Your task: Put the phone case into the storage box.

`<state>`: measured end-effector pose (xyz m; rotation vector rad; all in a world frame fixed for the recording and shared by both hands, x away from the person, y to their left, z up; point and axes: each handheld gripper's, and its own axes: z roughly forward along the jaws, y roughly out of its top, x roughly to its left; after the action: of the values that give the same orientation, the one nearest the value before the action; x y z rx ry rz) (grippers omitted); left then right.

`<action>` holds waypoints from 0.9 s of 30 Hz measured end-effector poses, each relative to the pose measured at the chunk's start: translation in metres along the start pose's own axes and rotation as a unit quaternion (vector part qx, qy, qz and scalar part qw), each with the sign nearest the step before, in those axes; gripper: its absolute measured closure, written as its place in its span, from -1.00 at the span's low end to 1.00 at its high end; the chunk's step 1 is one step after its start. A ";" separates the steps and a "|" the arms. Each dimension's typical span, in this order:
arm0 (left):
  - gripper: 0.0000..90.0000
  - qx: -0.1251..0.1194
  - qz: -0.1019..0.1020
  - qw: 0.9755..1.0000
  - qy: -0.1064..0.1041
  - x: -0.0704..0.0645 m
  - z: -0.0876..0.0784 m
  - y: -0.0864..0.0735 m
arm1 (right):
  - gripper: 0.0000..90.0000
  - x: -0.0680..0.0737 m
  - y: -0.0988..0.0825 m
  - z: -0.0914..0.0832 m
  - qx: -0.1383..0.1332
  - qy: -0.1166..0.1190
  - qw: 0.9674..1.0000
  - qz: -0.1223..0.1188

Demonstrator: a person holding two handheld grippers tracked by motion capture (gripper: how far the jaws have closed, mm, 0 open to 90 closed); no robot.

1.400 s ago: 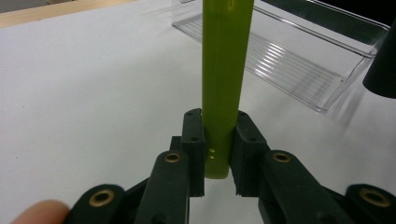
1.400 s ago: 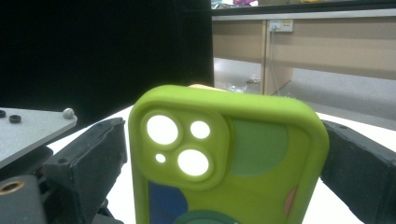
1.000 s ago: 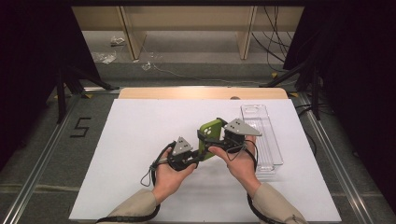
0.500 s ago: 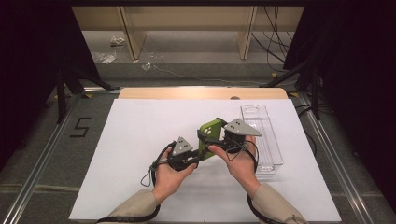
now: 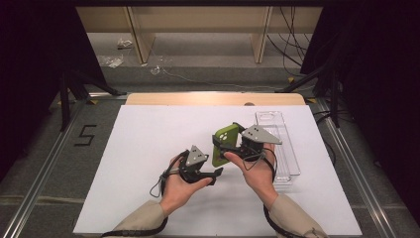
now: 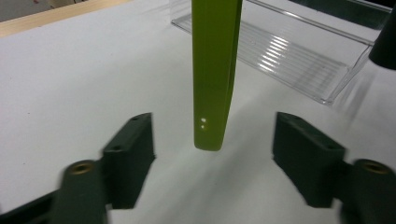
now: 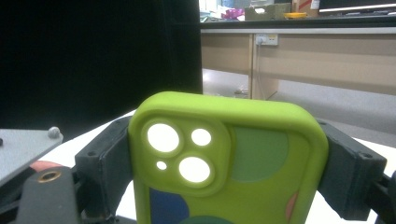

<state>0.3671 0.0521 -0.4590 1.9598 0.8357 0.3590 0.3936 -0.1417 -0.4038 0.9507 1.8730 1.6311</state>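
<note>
Green phone case w/ camera cutouts, clamped by its side edges between the jaws of the right hand-held gripper. In the right gripper view the case stands upright w/ its back to the camera, a black pad tight on each side, so the right one is grasping the case. Case is held up off the white table, tilted, not resting on it.

Left hand-held gripper sits just below and to the left of the case in the high view, jaws pointing toward it. Its jaws have just been opening: left gripper view shows both black pads spread wide w/ the case seen edge-on, hanging in the gap between them, clear air on both sides. Pads not touching it, so the left one is released, nothing gripped. Lower end of the case reaches about level w/ the pad tips, white table behind.

Clear plastic tray lies on the table just beyond the right hand-held gripper, on its far and outer side; partly covered by the grey plate on top of that gripper. In the left gripper view the tray is behind the case, to the right, ribbed floor visible. Case not in the tray, not touching it as far as I can tell.

Both hands close together, near mid-table, beige sleeves at the bottom edge. Black cable loops off the left wrist side.
</note>
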 end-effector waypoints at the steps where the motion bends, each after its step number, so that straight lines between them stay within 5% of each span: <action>1: -0.59 0.000 0.003 1.000 0.000 0.000 0.000 0.000 | -0.62 0.000 0.001 0.000 -0.001 0.000 1.000 -0.001; 8: -1.00 -0.002 0.020 1.000 -0.009 0.004 -0.006 0.000 | -0.62 -0.003 0.004 -0.003 -0.006 -0.004 1.000 -0.002; 27: -1.00 -0.005 0.036 0.999 -0.004 0.019 -0.028 -0.005 | -0.62 -0.012 0.009 -0.010 -0.014 -0.022 1.000 -0.003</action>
<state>0.3628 0.0851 -0.4508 1.9839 0.7569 0.3964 0.3959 -0.1566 -0.3944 0.9593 1.8185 1.6158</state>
